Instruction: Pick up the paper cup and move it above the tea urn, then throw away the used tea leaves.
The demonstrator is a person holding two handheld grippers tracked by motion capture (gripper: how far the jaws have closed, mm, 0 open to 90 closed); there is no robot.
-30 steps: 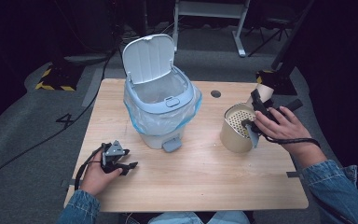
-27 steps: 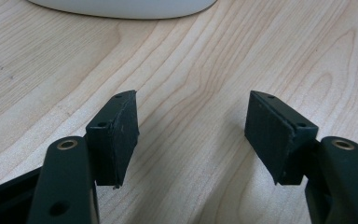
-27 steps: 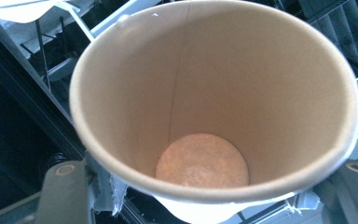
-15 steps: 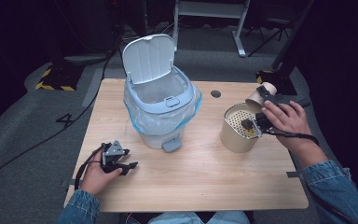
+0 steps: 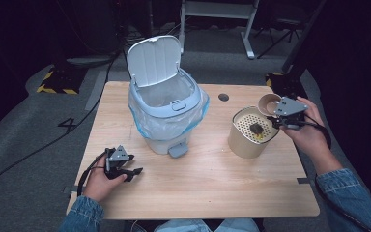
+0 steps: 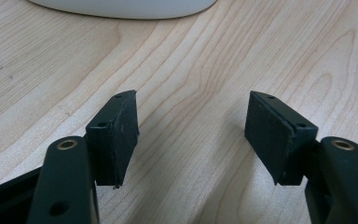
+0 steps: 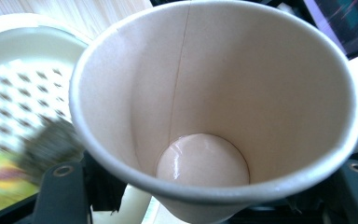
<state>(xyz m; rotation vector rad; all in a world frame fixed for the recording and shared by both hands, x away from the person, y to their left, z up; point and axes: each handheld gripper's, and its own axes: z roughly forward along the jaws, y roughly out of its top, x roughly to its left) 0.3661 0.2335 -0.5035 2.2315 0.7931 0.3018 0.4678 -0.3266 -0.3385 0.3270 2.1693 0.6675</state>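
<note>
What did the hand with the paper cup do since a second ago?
The right gripper, shut on the paper cup, lifted it up and back from over the strainer can, with its mouth on its side facing the bin. The left gripper stayed resting open on the table; bin and can stayed put.

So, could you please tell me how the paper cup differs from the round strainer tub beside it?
The paper cup is small, held tipped in the right gripper; the strainer tub is larger and stands upright on the table. The cup looks empty; the tub's holed insert holds a dark lump. Both are pale and round.
</note>
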